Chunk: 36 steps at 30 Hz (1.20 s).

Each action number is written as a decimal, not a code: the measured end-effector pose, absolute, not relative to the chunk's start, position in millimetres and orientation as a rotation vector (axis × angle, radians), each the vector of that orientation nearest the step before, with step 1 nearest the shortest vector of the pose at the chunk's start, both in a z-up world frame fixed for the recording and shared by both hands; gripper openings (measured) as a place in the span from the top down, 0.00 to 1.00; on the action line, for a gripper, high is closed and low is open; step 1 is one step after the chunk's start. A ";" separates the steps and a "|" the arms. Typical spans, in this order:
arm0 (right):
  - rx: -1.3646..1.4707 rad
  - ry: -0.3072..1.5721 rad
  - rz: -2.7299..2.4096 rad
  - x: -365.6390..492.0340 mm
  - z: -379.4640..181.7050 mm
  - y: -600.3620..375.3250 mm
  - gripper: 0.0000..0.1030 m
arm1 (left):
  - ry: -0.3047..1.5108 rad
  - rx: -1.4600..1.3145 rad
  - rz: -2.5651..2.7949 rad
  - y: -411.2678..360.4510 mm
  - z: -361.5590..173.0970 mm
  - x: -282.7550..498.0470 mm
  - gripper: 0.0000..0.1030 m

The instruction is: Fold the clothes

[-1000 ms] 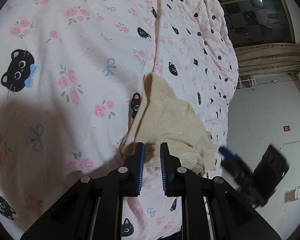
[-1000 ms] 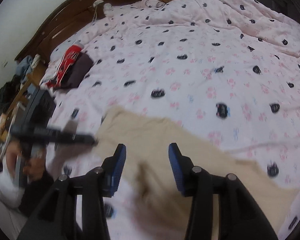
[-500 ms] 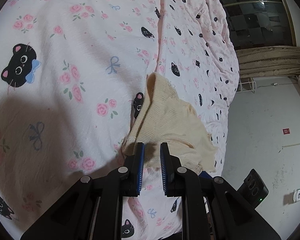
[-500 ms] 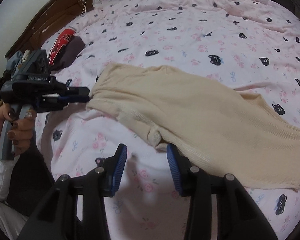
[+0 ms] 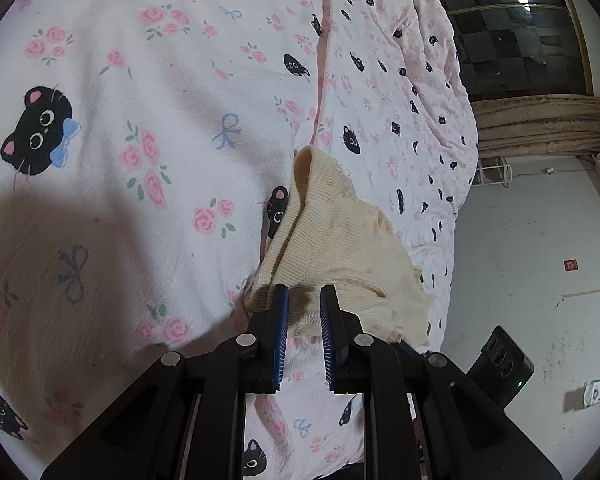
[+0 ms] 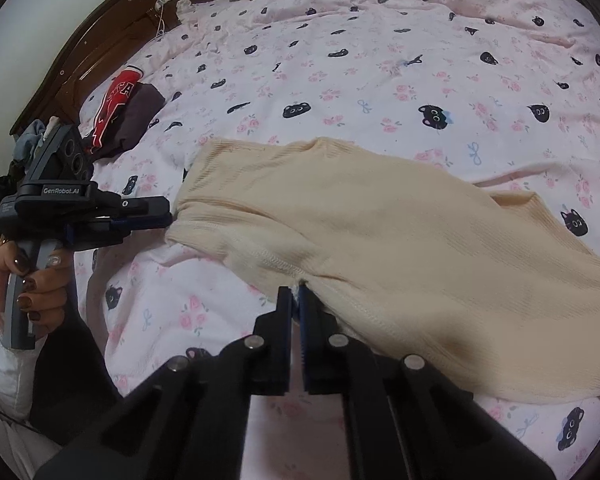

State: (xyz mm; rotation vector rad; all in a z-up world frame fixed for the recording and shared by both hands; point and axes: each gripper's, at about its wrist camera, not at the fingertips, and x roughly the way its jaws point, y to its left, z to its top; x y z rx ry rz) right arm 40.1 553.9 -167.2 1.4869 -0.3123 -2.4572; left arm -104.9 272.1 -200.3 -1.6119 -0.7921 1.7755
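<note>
Cream ribbed knit garment (image 6: 380, 236) lies spread across the bedspread (image 6: 340, 60), pink-white with black cat faces, roses and blue bows. It runs from the left gripper at its left end down toward the lower right of the right wrist view, mostly flat, with one edge folded over along the top.

Right gripper (image 6: 297, 300): jaws closed, blue pads pinching the near hem of the garment at a small puckered point on its lower edge. Only a thin sliver of cloth shows between the pads.

Left gripper (image 5: 304, 312): jaws nearly closed on the end of the garment; a bunch of ribbed cloth sits between the blue pads and the fabric rises from them in a peaked fold. In the right wrist view the same gripper (image 6: 168, 216) meets the garment's left end, fabric gathered at its tip. A hand (image 6: 24, 280) with dark-painted nails grips its handle; white sleeve below the hand.

Garment between the two grip points is slack, resting on the bedspread.

Elsewhere: red and dark folded clothes (image 6: 124, 116) near the dark wooden headboard (image 6: 112, 40), well apart from the garment. A loose heap of clothing (image 6: 28, 140) at the far left edge. In the left wrist view, a dark window (image 5: 516, 40) with a beige curtain beyond the bed's edge, and pale floor to the right
</note>
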 end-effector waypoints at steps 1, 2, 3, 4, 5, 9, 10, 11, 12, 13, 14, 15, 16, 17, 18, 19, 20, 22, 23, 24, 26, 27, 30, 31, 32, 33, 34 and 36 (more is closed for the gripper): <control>1.477 -0.304 -2.453 43.9 -165.7 553.3 0.96 | -0.797 -1.605 1.777 271.2 -199.0 -104.9 0.87; 1.464 -0.296 -2.447 49.1 -163.4 553.2 0.96 | -0.802 -1.598 1.778 270.3 -197.6 -104.8 0.87; 1.449 -0.288 -2.442 55.1 -160.8 553.4 0.96 | -0.799 -1.574 1.787 270.1 -193.0 -104.9 0.87; 1.434 -0.280 -2.436 61.0 -158.1 553.6 0.96 | -0.796 -1.549 1.796 269.9 -188.4 -105.1 0.87; 1.423 -0.275 -2.432 66.0 -156.1 554.2 0.96 | -0.801 -1.516 1.793 271.3 -183.8 -104.7 0.87; 1.397 -0.272 -2.412 84.4 -155.3 557.4 0.96 | -0.787 -1.413 1.734 287.9 -169.1 -103.8 0.78; 1.397 -0.277 -2.405 87.2 -157.5 557.8 0.96 | -0.775 -1.400 1.710 295.1 -167.4 -103.7 0.77; 1.401 -0.284 -2.399 89.5 -160.6 558.0 0.96 | -0.755 -1.391 1.688 304.0 -166.0 -102.9 0.76; 1.406 -0.291 -2.391 91.2 -164.1 558.1 0.96 | -0.719 -1.391 1.678 312.6 -165.2 -101.1 0.76; 1.412 -0.298 -2.384 92.6 -167.9 558.2 0.96 | -0.686 -1.403 1.683 319.2 -164.5 -99.6 0.76; 1.419 -0.306 -2.377 93.9 -171.7 558.2 0.96 | -0.646 -1.428 1.696 325.6 -166.1 -96.2 0.76; 1.425 -0.313 -2.369 95.3 -175.5 558.3 0.96 | -0.602 -1.471 1.718 328.7 -172.3 -94.0 0.76; 1.434 -0.318 -2.357 96.1 -179.6 558.0 0.96 | -0.558 -1.515 1.738 331.7 -178.5 -91.9 0.76; 1.444 -0.316 -2.347 96.8 -183.1 557.0 0.96 | -0.512 -1.558 1.758 334.8 -184.7 -89.7 0.76; 1.454 -0.312 -2.339 97.6 -186.4 555.7 0.97 | -0.465 -1.601 1.777 337.9 -190.9 -87.5 0.77; 1.463 -0.308 -2.334 98.6 -189.6 554.5 0.97 | -0.458 -1.620 1.786 337.1 -195.7 -86.4 0.77; 1.464 -0.313 -2.334 99.7 -191.2 554.5 0.97 | -0.455 -1.622 1.792 336.5 -198.1 -84.5 0.77; 1.453 -0.329 -2.341 101.6 -190.9 556.1 0.97 | -0.388 -1.606 1.815 341.1 -194.3 -80.8 0.77; 1.440 -0.338 -2.347 102.4 -188.4 557.6 0.96 | -0.345 -1.599 1.827 343.9 -191.7 -79.4 0.77; 1.425 -0.346 -2.363 102.6 -183.7 560.1 0.94 | -0.326 -1.594 1.837 344.8 -190.0 -77.1 0.77; 1.392 -0.360 -2.402 102.3 -172.4 565.8 0.94 | -0.343 -1.587 1.840 341.4 -187.9 -73.5 0.77; 1.375 -0.353 -2.436 101.5 -165.3 569.4 0.94 | -0.371 -1.566 1.839 338.5 -184.6 -72.7 0.77; 1.373 -0.284 -2.575 92.0 -146.5 586.0 0.93 | -0.430 -1.455 1.823 337.8 -170.6 -67.7 0.77; 1.385 -0.253 -2.625 87.2 -141.5 592.8 0.93 | -0.433 -1.424 1.812 338.9 -166.2 -65.1 0.77; 1.404 -0.214 -2.648 79.1 -139.5 601.0 0.89 | -0.423 -1.399 1.805 341.5 -163.0 -63.1 0.77; 1.428 -0.172 -2.656 69.5 -139.2 609.8 0.86 | -0.405 -1.391 1.799 346.7 -162.1 -60.7 0.77; 1.451 -0.129 -2.663 59.8 -138.8 618.6 0.86 | -0.387 -1.383 1.793 351.9 -161.2 -58.4 0.77; 1.497 -0.041 -2.676 40.5 -138.0 636.2 0.86 | -0.366 -1.406 1.775 356.6 -166.7 -55.8 0.77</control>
